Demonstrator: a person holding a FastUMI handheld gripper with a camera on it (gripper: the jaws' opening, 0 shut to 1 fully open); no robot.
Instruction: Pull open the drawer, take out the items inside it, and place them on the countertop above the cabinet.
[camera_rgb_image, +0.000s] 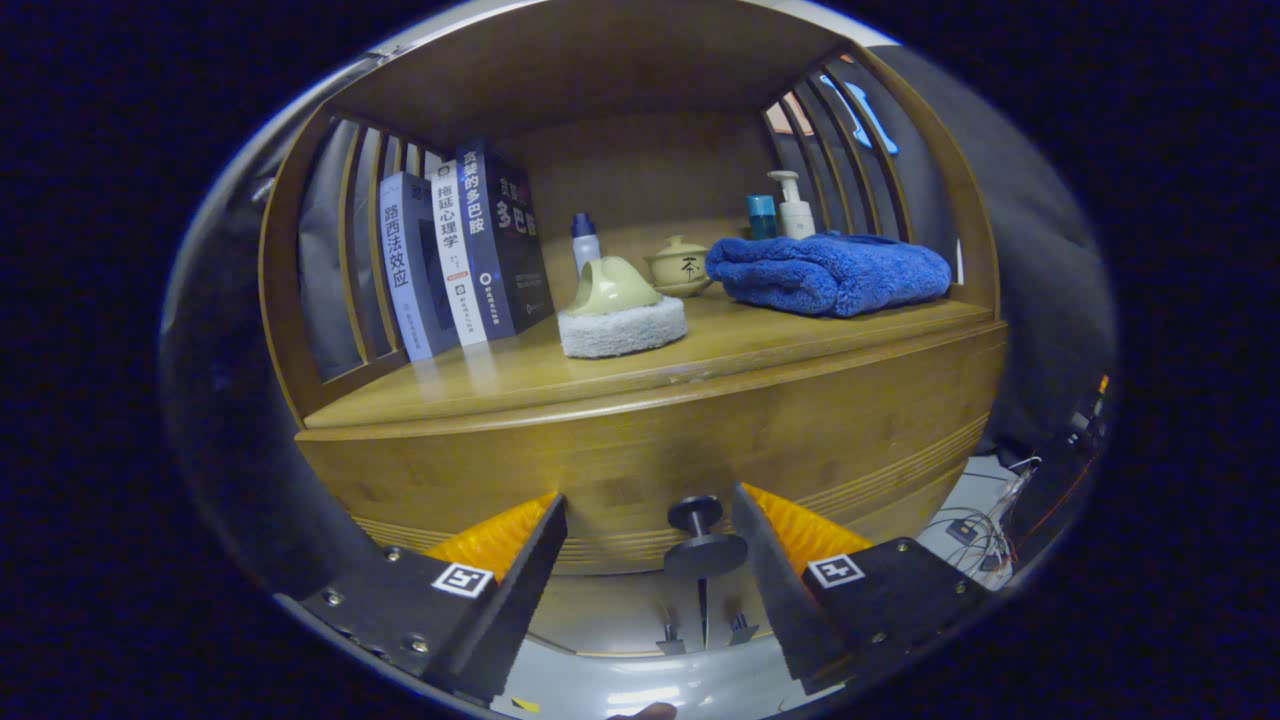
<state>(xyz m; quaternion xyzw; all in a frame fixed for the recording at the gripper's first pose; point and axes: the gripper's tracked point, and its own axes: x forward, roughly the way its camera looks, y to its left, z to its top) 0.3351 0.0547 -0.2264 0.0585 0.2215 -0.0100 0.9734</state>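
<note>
Gripper view: the gripper (648, 560) hangs spread wide, fingers straddling the dark knob (702, 535) of the shut drawer (650, 450) (lined up, I judge, to clamp and pull), below the countertop (520, 375).

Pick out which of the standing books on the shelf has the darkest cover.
The rightmost book, nearest the green scrubber: its cover is near black, the two beside it pale. The open claw flanks the drawer knob.
</note>
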